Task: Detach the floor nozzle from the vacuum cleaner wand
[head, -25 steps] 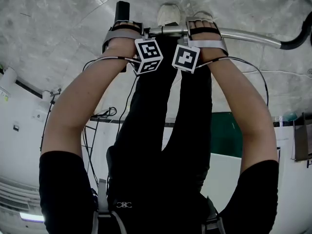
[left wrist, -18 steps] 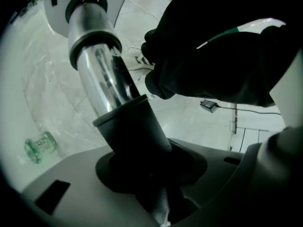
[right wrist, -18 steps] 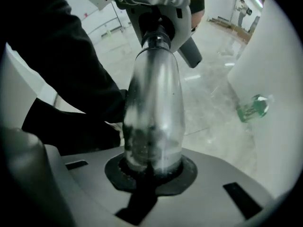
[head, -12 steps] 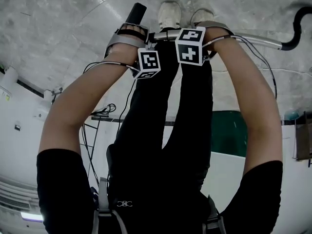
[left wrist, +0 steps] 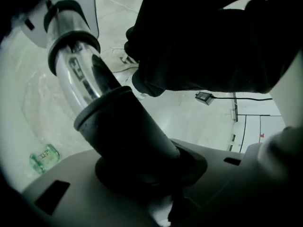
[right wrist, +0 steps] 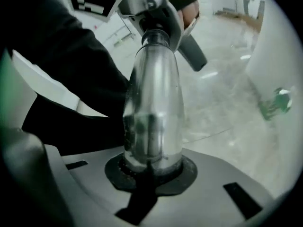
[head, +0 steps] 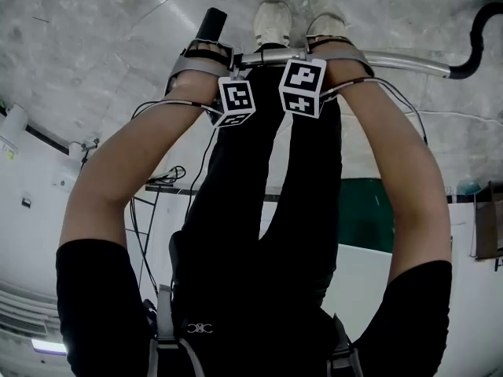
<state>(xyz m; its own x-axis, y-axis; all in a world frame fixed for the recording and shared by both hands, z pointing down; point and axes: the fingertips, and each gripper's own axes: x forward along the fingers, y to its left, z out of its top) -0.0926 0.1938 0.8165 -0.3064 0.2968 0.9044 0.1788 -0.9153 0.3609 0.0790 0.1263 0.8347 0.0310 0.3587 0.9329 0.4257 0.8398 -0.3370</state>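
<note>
Both wrists just rolled: left gripper [head: 206, 53] fingers clamping the dark plastic sleeve [left wrist: 128, 126], right gripper [head: 334, 49] the shiny metal wand [right wrist: 154, 103], twisting a joint not yet apart.

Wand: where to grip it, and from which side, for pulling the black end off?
Grip the wand on its bare silver tube near the black sleeve, from above, jaws across it. It lies about level and is round and smooth, so a crosswise clamp seats best. The right tool is shut there; the left tool clamps the sleeve.
</note>
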